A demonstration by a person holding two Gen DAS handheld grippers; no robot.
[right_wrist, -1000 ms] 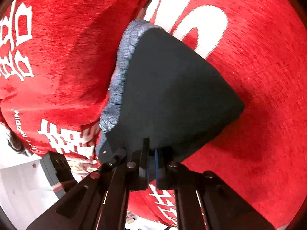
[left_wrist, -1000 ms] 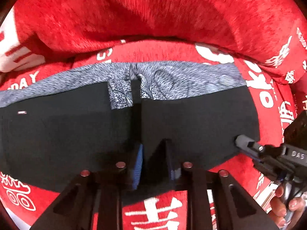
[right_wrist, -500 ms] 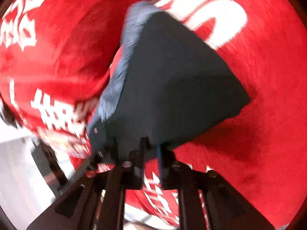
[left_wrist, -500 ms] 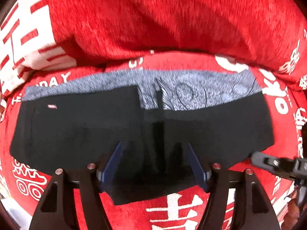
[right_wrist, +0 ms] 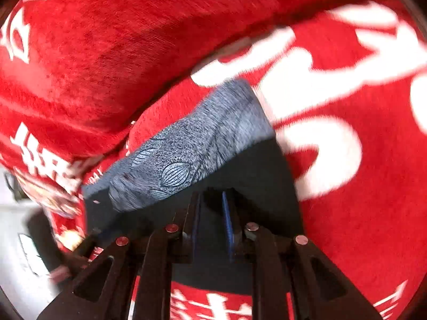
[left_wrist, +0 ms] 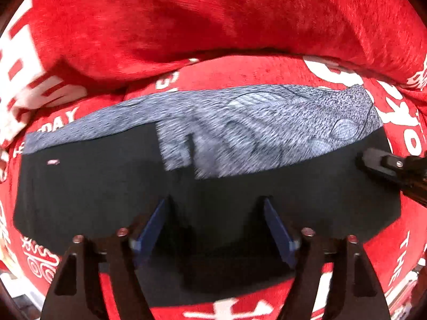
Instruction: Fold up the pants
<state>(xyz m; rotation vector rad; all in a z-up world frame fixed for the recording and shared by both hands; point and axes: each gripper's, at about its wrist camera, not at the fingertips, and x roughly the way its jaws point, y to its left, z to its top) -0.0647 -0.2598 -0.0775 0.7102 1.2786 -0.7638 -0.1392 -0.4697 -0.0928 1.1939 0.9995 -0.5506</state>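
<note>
Both tools gape over the flat pants, left tool wide, right tool narrowly, gripping nothing.

The left gripper is matte black, its 2 fingers lined with blue pads, with 4 reddish round screws across the linkage bars. The right gripper has the same black build, thin blue pads on its fingers and 4 reddish screws.
</note>
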